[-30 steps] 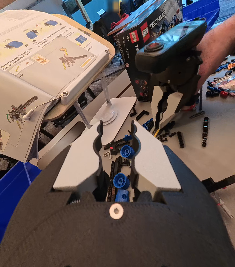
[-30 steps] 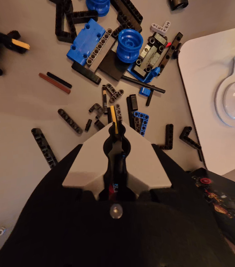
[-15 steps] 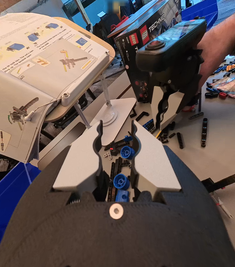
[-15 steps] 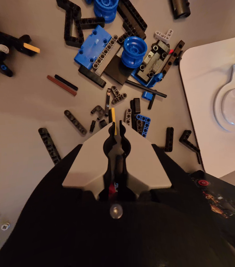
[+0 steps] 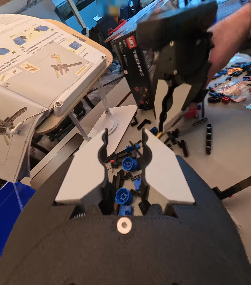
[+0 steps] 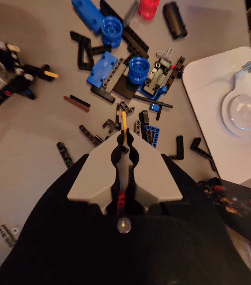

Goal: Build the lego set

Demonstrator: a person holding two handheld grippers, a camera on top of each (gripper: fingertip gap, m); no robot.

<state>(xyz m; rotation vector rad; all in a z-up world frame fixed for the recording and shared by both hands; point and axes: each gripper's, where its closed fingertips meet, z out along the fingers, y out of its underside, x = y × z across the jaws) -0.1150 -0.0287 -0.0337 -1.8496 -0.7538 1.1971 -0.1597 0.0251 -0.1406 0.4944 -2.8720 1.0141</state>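
Note:
My right gripper (image 6: 124, 131) is shut on a thin yellow axle (image 6: 124, 123) that sticks out past its tips, above scattered black beams. It also shows in the left wrist view (image 5: 161, 129), pointing down at the table with the yellow axle (image 5: 158, 135) at its tips. My left gripper (image 5: 124, 134) is open and empty, held above a pile of parts with two blue wheels (image 5: 129, 164). The pile, with a blue panel (image 6: 101, 71) and a blue wheel (image 6: 138, 70), lies ahead of the right gripper. A partly built black assembly (image 6: 13, 77) lies to the left.
An open instruction booklet (image 5: 44, 69) rests on a stand with a white base (image 6: 229, 108). The black set box (image 5: 134, 69) stands behind the pile. A blue bin (image 5: 1, 215) is at the left. Bags and loose parts (image 5: 237, 92) lie at the far right. A person's hand holds the right gripper.
My right gripper has closed on the yellow axle and lifted it off the table, pulling back from the parts. My left gripper has stayed open and almost still.

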